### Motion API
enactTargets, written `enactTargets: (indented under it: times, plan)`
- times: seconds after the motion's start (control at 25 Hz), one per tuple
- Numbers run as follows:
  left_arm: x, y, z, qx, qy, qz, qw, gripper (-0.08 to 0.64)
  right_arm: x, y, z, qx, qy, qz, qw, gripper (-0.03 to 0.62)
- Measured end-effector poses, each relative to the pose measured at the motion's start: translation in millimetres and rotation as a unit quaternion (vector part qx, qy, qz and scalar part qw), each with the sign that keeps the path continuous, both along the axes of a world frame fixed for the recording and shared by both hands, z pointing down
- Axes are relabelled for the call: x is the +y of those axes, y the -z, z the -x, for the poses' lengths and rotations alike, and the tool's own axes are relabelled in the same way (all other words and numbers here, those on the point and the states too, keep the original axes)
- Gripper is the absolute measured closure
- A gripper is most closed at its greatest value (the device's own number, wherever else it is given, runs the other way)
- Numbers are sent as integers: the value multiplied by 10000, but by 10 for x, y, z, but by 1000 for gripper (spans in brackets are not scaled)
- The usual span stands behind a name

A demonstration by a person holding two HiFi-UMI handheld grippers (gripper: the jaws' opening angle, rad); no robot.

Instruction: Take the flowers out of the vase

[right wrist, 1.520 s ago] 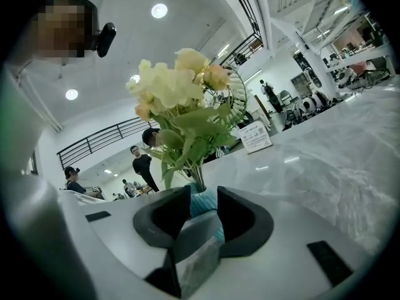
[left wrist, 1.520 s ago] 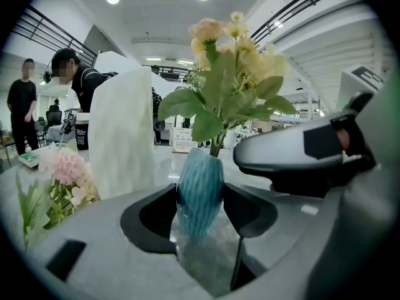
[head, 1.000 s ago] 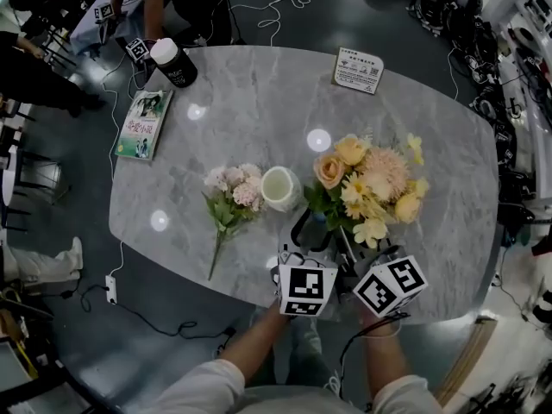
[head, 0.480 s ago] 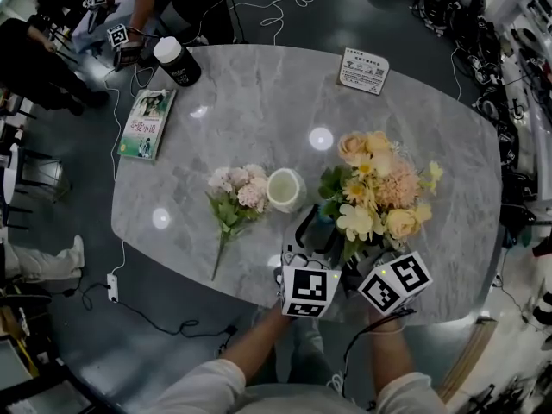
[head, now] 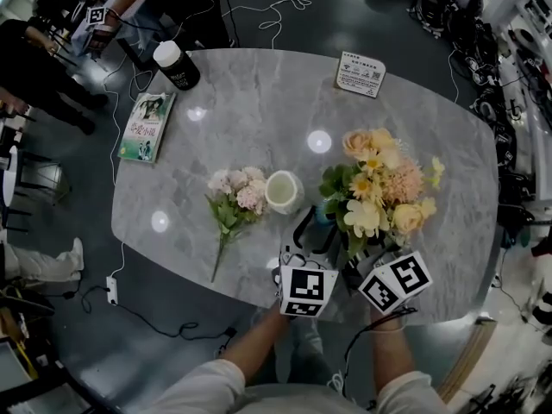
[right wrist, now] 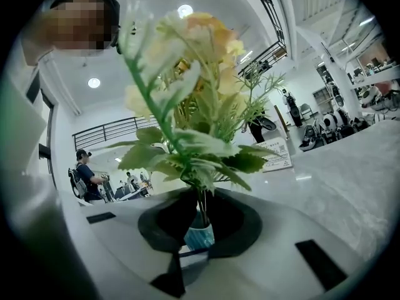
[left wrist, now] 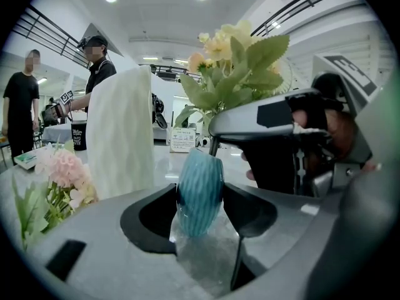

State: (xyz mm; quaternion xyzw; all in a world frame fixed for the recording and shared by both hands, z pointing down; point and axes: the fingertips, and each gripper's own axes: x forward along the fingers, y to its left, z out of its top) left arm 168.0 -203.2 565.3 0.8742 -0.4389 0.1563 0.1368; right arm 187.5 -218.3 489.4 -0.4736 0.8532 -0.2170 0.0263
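Right gripper (head: 349, 253) jaws are closing round the stems (right wrist: 201, 208), upright above the vase (left wrist: 200, 192) your left gripper (head: 312, 231) clamps; pull straight up.

Yellow and peach flowers (head: 379, 190) with green leaves, stems upright in a small ribbed teal vase (left wrist: 200, 192).

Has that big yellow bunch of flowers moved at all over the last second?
Yes. The yellow bouquet has swung a little to the right, away from the white vase, which stands where it was, and its blooms have turned round.
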Motion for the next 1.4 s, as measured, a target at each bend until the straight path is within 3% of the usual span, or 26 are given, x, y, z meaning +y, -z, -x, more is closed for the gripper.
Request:
enactTargets:
  times: [0.96,1.4]
  plan:
    - [79,92,8,58,50,69,9999,318,52,472,-35,117,-111,-299,9994,549]
    - [322,419,19,123,-74,-47,9999,318,166,937,-204,74,-397,-624,9972,549]
